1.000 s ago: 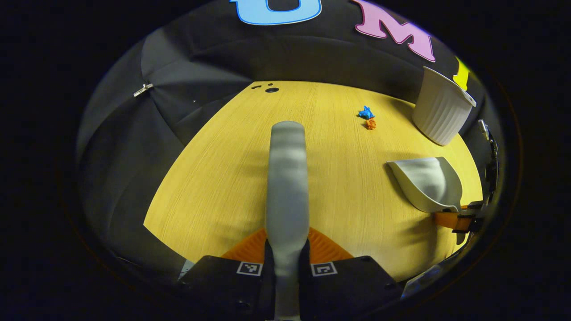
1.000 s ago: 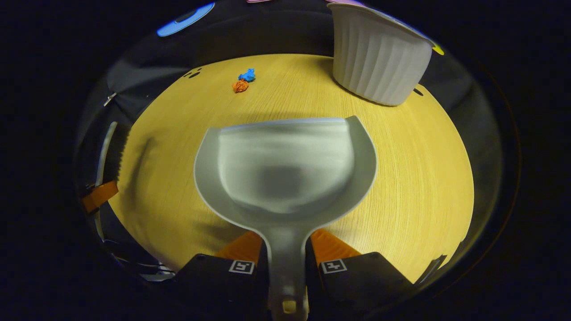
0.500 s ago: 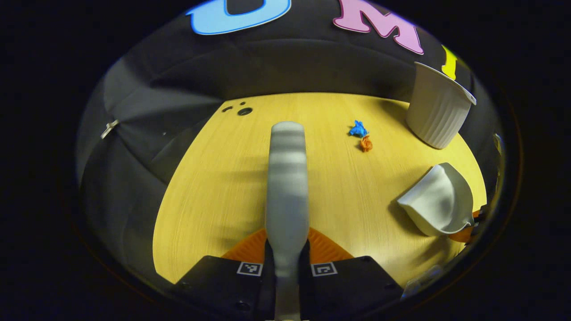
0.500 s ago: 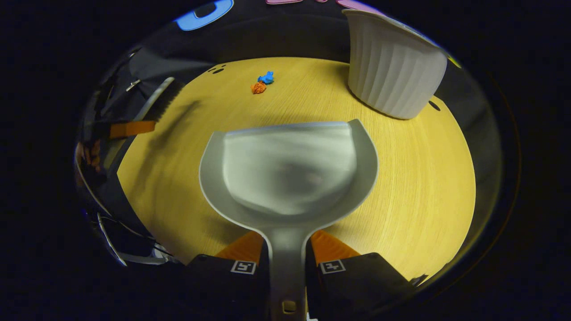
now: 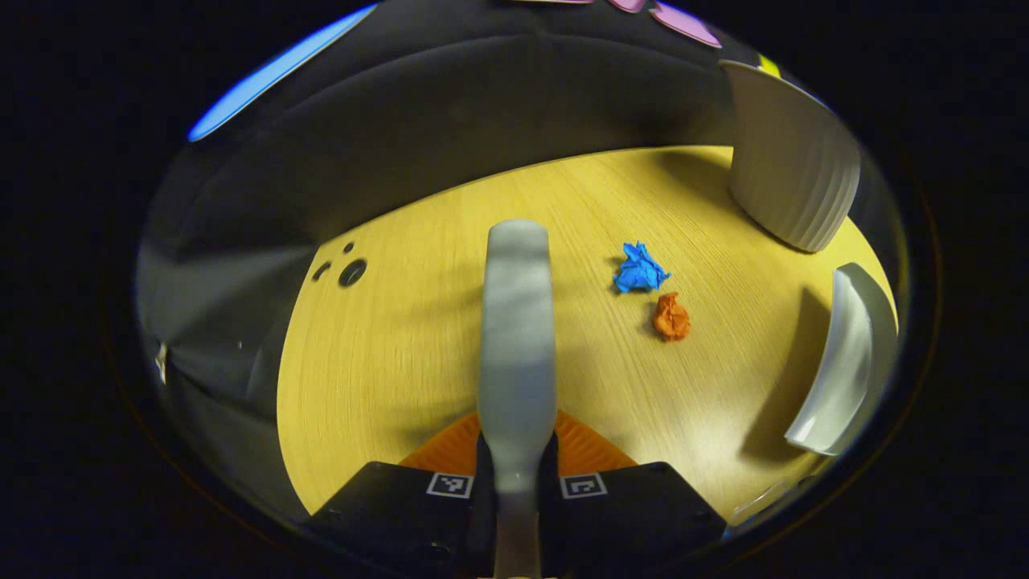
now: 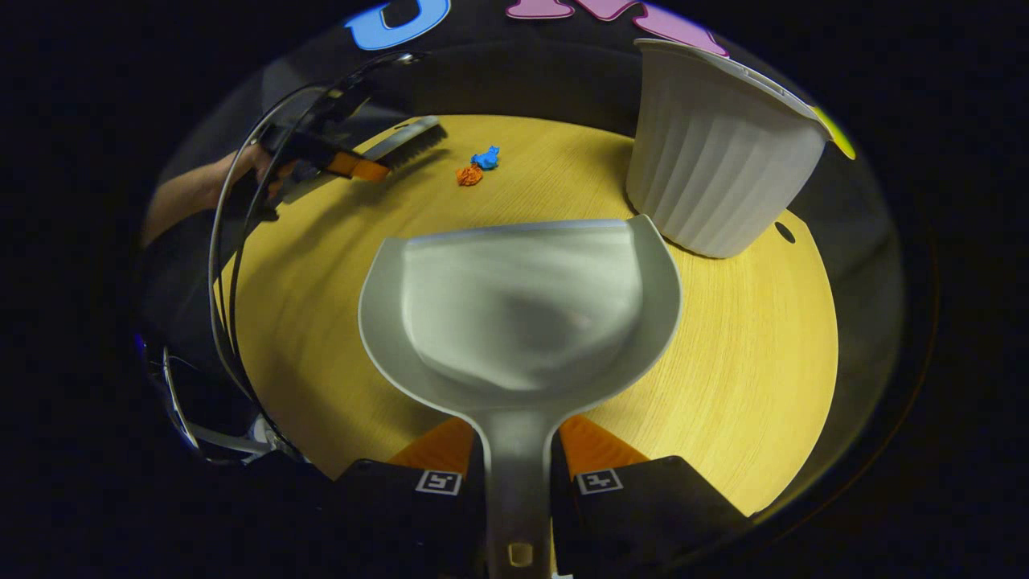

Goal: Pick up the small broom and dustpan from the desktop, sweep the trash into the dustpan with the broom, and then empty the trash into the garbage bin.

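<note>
Left gripper view: left gripper point(image 5: 515, 474) pinching broom point(image 5: 517, 322); blue scrap point(image 5: 639, 269) and orange scrap point(image 5: 670, 316) unswept, right of it. Right gripper point(image 6: 518, 470) clamps dustpan point(image 6: 518, 305), empty; bin point(image 6: 711, 153) far right.

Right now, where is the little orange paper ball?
In the left gripper view, the orange ball lies on the table, beside the blue scrap.

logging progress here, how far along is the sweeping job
Done: both tools are picked up, the broom in the left hand-held gripper and the dustpan in the right hand-held gripper. Left: the blue scrap and orange scrap lie unswept on the desktop, the dustpan is empty, and nothing has reached the bin.
</note>
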Demonstrator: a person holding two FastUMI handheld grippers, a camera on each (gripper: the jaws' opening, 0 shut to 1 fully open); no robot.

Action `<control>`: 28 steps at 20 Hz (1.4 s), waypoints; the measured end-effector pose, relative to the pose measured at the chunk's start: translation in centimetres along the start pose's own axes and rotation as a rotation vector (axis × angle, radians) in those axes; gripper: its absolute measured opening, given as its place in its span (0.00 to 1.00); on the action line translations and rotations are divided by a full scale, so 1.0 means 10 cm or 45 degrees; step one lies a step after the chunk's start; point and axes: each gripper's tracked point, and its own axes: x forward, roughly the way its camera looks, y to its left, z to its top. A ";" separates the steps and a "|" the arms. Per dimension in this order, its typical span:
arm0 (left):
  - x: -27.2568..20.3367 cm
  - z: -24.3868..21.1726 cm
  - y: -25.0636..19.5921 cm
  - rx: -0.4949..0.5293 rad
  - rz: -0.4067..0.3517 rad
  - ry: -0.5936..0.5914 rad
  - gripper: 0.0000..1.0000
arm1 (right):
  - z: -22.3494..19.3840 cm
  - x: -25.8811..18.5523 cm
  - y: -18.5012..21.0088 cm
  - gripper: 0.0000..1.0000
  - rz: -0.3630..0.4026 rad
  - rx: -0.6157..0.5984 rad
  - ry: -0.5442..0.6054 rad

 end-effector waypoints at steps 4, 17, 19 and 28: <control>0.25 0.42 -0.13 0.320 -0.069 -0.029 0.25 | -0.09 0.05 -0.10 0.37 -0.013 -0.015 0.025; -0.12 0.10 -1.43 0.551 -0.511 0.127 0.28 | -0.15 0.09 -0.18 0.37 0.035 -0.069 0.050; -0.26 -0.05 -1.64 0.553 -0.575 0.161 0.24 | -0.16 0.07 -0.19 0.37 0.050 -0.076 0.050; -1.16 -0.76 -2.55 0.478 -0.856 0.332 0.25 | -0.13 0.07 -0.25 0.41 0.097 -0.082 0.004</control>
